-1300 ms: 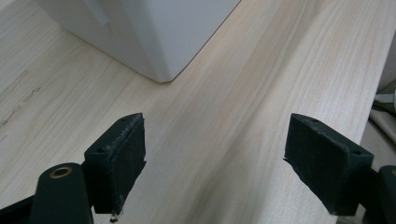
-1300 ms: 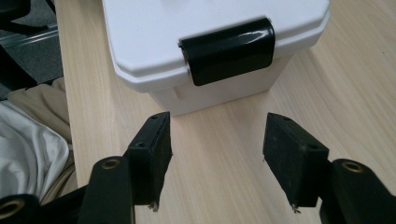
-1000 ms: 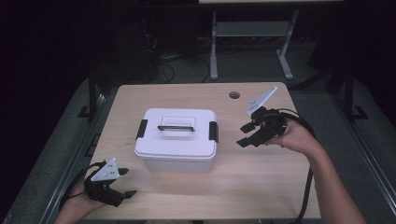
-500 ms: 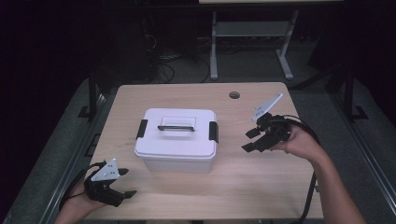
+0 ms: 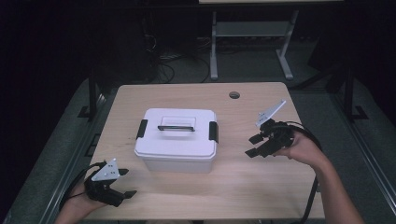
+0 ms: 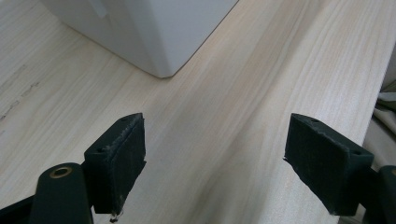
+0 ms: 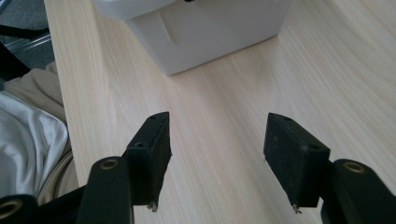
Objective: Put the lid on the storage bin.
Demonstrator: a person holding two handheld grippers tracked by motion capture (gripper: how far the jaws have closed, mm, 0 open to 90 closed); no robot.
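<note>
A white lidded box [image 5: 177, 139] with a black handle [image 5: 176, 127] and black side latches stands in the middle of the wooden table [image 5: 243, 182]. My left gripper [image 5: 125, 183] rests near the table's front left corner, open, with bare wood between its jaws [image 6: 215, 158]; the box corner [image 6: 154, 37] lies ahead of it. My right gripper [image 5: 253, 145] hovers to the right of the box, open and empty [image 7: 217, 158], pointing at the box's side [image 7: 210, 32].
A round cable hole [image 5: 234, 95] sits near the table's far edge. A desk frame [image 5: 247, 42] and cables lie on the dark floor beyond. Light cloth [image 7: 28, 135] shows past the table edge in the right gripper view.
My right gripper has come down and nearer along the box's right side, still open. The left gripper and the box have stayed put.
</note>
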